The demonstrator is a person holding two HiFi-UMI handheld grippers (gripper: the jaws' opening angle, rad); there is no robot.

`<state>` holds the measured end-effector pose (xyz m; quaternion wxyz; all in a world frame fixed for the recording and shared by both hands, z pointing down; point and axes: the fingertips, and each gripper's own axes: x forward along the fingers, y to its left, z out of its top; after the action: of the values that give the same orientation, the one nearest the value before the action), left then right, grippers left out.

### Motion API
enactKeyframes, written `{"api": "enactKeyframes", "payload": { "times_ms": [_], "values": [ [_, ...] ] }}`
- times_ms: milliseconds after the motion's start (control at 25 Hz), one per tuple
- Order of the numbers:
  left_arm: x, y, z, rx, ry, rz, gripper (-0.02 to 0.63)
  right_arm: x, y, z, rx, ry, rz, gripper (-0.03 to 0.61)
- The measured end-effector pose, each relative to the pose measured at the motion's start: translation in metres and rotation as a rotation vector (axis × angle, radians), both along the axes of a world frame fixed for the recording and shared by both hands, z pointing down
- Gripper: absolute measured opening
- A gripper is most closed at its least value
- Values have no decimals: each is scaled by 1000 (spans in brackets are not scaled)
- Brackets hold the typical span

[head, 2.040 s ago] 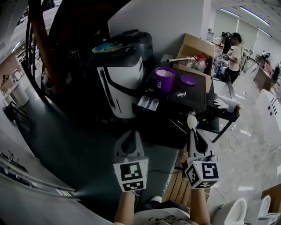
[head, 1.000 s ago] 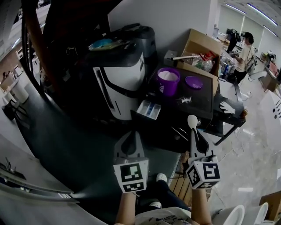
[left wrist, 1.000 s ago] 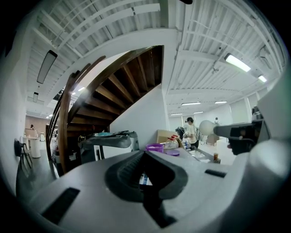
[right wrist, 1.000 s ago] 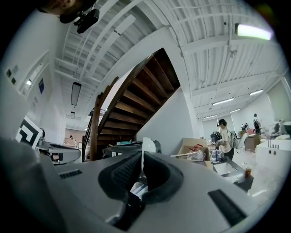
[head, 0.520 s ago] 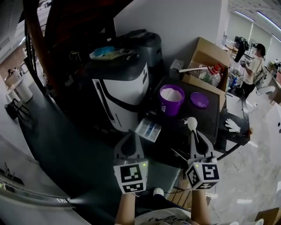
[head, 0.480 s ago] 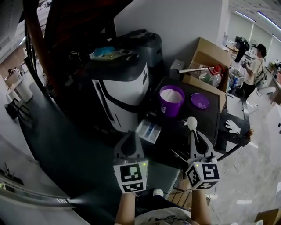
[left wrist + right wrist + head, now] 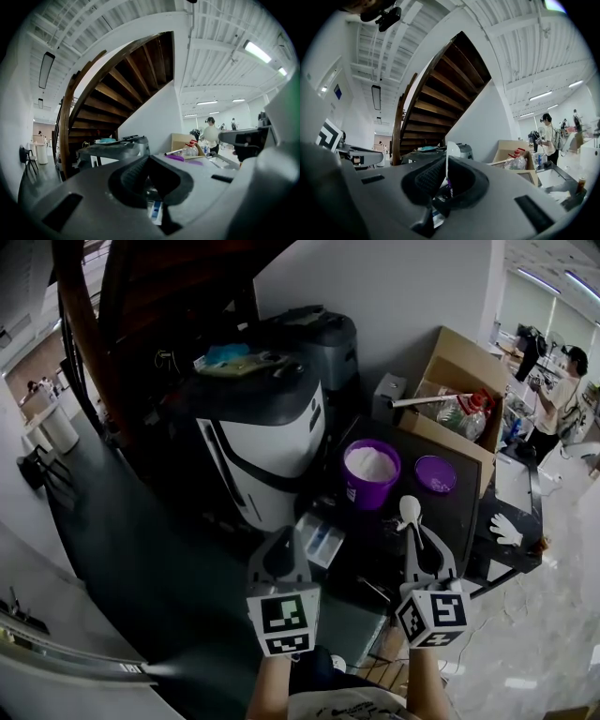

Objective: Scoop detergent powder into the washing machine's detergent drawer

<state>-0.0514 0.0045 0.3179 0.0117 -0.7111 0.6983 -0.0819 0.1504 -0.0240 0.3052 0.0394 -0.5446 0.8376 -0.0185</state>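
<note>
A white-and-black washing machine (image 7: 272, 442) stands at centre, and its detergent drawer (image 7: 321, 540) is pulled out, showing blue inside. To its right, a purple tub (image 7: 371, 472) of white powder sits on a black table (image 7: 459, 512). My right gripper (image 7: 416, 545) is shut on the handle of a white spoon (image 7: 410, 509). The spoon's bowl points at the tub and hangs just short of it. In the right gripper view the spoon (image 7: 451, 154) stands edge-on between the jaws. My left gripper (image 7: 278, 554) is shut on nothing, just left of the drawer (image 7: 154, 212).
A purple lid (image 7: 435, 473) lies right of the tub. Behind it is an open cardboard box (image 7: 457, 395) holding bottles. A white glove (image 7: 506, 527) lies at the table's right edge. A person (image 7: 566, 381) stands far right. A dark staircase rises behind the machine.
Both grippers have come closer to the machine and table. The spoon's bowl has moved from the table's front edge to just short of the purple tub. Neither gripper's grip changed.
</note>
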Motion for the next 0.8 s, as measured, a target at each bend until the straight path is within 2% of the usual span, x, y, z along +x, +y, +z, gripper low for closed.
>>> {"api": "enactKeyframes", "payload": {
  "times_ms": [360,800],
  "values": [
    [-12,-45,17,-29,7,4,2,-2,-50,19,-51,1,26,20],
    [-31,-145,18,-38,16,57,2,-21,-140,30,-98,25,58,20]
  ]
}}
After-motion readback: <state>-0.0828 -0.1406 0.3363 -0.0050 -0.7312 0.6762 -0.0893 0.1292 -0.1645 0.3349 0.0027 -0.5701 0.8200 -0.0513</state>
